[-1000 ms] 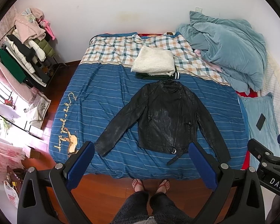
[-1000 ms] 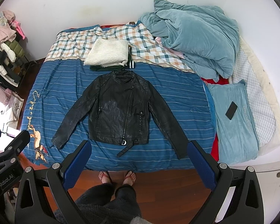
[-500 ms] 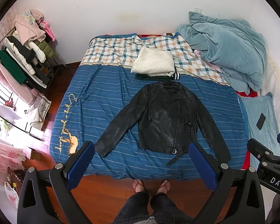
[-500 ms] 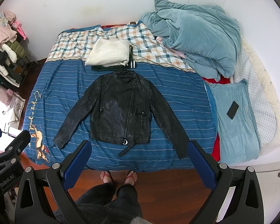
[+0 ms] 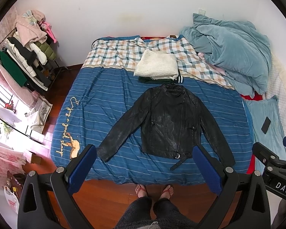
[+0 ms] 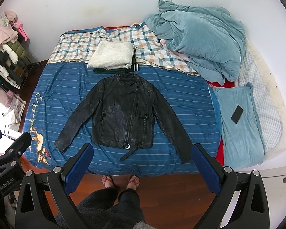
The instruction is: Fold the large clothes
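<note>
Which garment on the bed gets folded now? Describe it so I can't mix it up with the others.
Start at the bed with the blue striped cover. Spread flat in its middle, sleeves angled out, lies the black leather jacket, just below a folded stack topped by a cream knit. It alone is unfolded, shiny black, with a diagonal zipper and a buckled hem strap.

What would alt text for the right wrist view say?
A black leather jacket lies flat, sleeves spread, on a blue striped bed, seen from above between the open right tool. Folded clothes sit above its collar; the person's sandalled feet stand below.
</note>
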